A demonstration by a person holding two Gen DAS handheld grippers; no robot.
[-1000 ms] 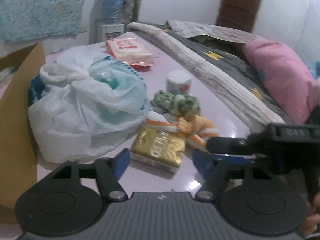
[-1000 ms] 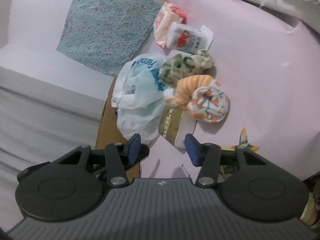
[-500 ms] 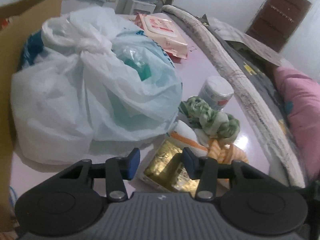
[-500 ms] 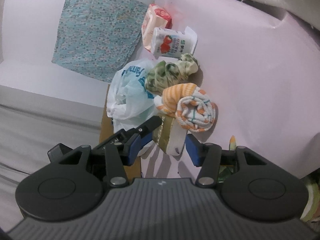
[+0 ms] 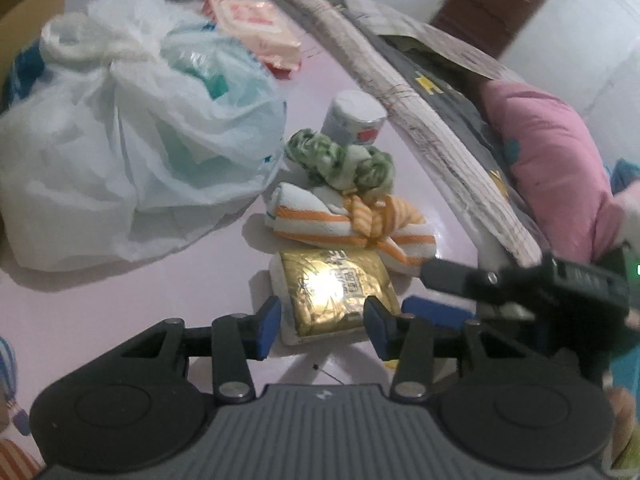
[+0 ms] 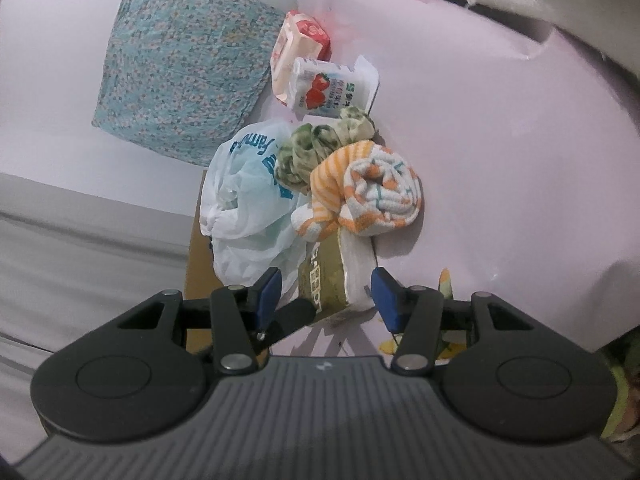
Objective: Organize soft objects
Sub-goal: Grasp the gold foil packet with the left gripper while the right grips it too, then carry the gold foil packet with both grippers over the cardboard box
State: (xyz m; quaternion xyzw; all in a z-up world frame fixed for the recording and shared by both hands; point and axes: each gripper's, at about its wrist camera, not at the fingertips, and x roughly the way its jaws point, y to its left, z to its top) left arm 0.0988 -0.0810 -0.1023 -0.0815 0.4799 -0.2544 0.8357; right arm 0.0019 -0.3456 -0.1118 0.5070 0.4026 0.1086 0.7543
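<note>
A gold tissue pack (image 5: pixel 336 292) lies on the pink table (image 5: pixel 120 320) right in front of my open left gripper (image 5: pixel 322 326), its near edge between the blue pads. Behind it lie an orange-striped rolled towel (image 5: pixel 348 224) and a green-white twisted cloth (image 5: pixel 340 158). My right gripper (image 6: pixel 328 296) is open too, with the same gold pack (image 6: pixel 328 276) between its fingers, the towel roll (image 6: pixel 368 192) and green cloth (image 6: pixel 316 148) beyond. The right gripper also shows in the left wrist view (image 5: pixel 520 284), beside the pack.
A knotted white plastic bag (image 5: pixel 128 128) fills the left, with a cardboard box (image 6: pixel 198 264) behind it. A strawberry tissue pack (image 6: pixel 328 90) and a pink wipes pack (image 5: pixel 256 28) lie farther back. A blanket edge (image 5: pixel 420 92) and a pink pillow (image 5: pixel 560 160) border the right.
Both grippers have moved closer to the gold pack. It now sits between the fingers of each. The left gripper swung right, away from the plastic bag.
</note>
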